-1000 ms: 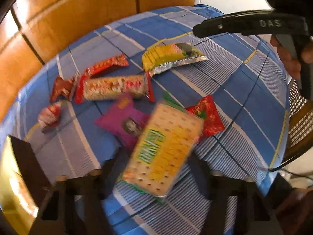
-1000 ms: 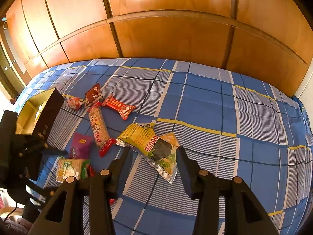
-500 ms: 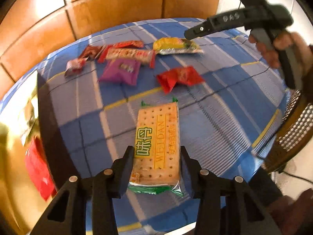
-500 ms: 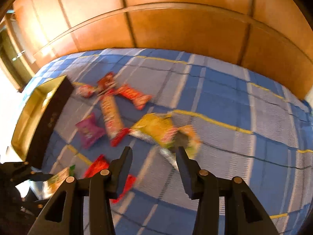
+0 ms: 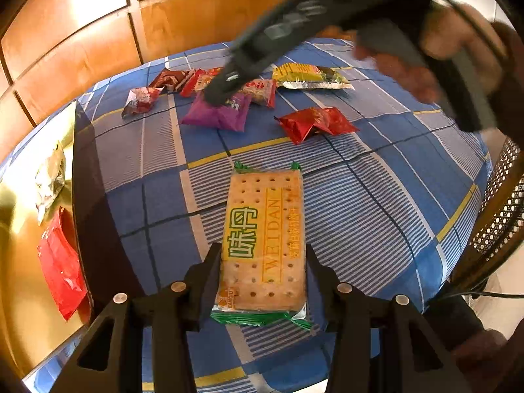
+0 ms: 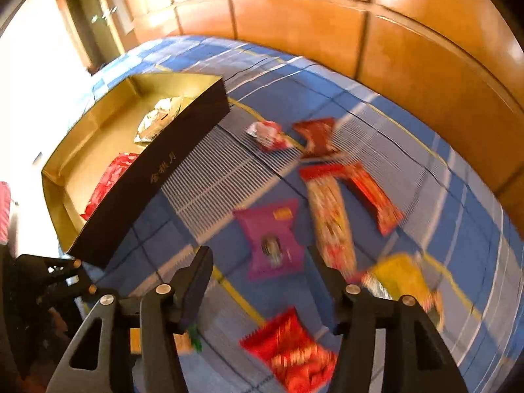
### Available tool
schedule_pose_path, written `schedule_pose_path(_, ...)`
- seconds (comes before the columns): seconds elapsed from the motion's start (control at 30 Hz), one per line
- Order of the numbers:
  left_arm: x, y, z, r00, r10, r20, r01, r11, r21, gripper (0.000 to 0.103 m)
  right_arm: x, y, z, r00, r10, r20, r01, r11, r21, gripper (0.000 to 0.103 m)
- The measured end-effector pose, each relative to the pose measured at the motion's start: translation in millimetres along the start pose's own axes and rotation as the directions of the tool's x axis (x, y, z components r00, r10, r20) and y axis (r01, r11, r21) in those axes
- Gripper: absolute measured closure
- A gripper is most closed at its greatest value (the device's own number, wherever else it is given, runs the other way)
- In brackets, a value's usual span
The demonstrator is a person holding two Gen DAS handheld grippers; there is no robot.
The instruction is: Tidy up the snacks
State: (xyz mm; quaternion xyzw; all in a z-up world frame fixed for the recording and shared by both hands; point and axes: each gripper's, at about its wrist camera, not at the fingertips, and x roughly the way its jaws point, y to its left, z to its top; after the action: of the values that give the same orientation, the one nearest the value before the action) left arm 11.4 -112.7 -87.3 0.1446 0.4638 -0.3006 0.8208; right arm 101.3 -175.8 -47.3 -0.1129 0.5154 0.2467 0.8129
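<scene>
Right tool swung over purple packet, opening, empty; left tool grips crackers; box holds two packets.

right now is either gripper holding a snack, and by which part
The left gripper holds the cracker pack by the long sides at its near end. The right gripper is opening over the purple packet, holding nothing.

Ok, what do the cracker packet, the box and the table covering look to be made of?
Cracker packet: glossy printed plastic film, likely; it shines and has crimped green ends. Box: probably rigid card, matte dark outside with gold lettering, reflective gold lining inside. Table covering: woven plaid cloth, it seems; matte, with slight wrinkles.
</scene>
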Motion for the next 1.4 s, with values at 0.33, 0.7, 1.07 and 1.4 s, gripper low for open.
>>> schedule_pose_path(0.33, -1.6, 3.0, -6.8, 0.999, -0.015, 0.040, 0.015, 1.000, -0.011, 0.054, 48.8, 5.6, 9.6, 0.991, -0.088, -0.102, 0.082, 0.995, -0.062, 0.067)
schedule_pose_path(0.7, -35.4, 8.9, -12.4, 0.990, -0.083, 0.111, 0.084, 0.996, -0.008, 0.056, 26.5, -6.2, -48.4, 0.996, 0.041, -0.082, -0.033, 0.994, 0.101, 0.067)
schedule_pose_path(1.07, -124.4, 89.4, -0.7, 0.930, -0.172, 0.324, 0.259, 0.933, -0.250, 0.093, 28.7, -1.3, -56.4, 0.999, -0.024, -0.038, 0.028, 0.994, 0.101, 0.067)
schedule_pose_path(1.4, -127.1, 112.1, -7.9, 0.957, -0.077, 0.280, 0.168, 0.934, -0.315, 0.093, 25.8, 6.1, -53.5, 1.000, -0.029, -0.004, 0.029, 0.993, 0.118, 0.066)
